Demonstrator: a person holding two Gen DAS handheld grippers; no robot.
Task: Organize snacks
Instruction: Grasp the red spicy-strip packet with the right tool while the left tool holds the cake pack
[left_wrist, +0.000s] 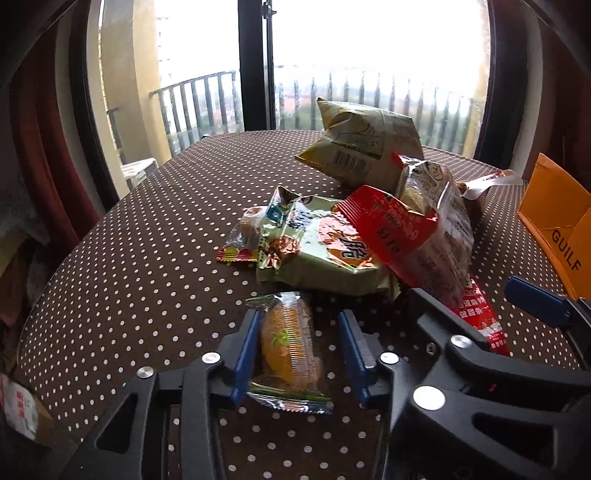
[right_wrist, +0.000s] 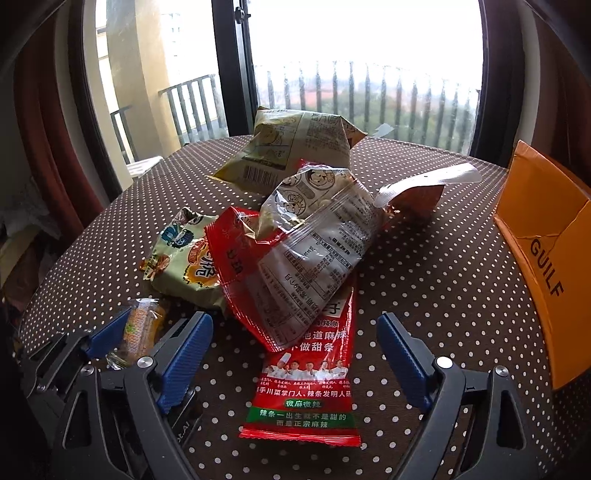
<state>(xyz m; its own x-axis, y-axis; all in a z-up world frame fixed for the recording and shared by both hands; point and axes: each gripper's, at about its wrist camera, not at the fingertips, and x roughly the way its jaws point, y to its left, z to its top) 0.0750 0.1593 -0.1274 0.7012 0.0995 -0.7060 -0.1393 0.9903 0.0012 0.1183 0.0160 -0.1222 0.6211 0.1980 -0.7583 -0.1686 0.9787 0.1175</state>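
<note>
Left gripper (left_wrist: 299, 350) jaws narrowed, right gripper (right_wrist: 295, 354) spread wide, both angled downward.

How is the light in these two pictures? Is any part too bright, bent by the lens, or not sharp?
Left wrist view: the window is overexposed to white, the table curves from the fisheye, and the orange snack packet looks slightly soft. Right wrist view: same white window glare, dark corners, sharp print on the red snack packet.

The counter (left_wrist: 147, 266) is brown cloth with white polka dots. A clear-wrapped orange pastry (left_wrist: 288, 347) lies on it, near a red printed snack packet (right_wrist: 303, 387), a pale green crisp bag (left_wrist: 317, 251) and an orange cardboard box (right_wrist: 546, 258) with black lettering.
</note>
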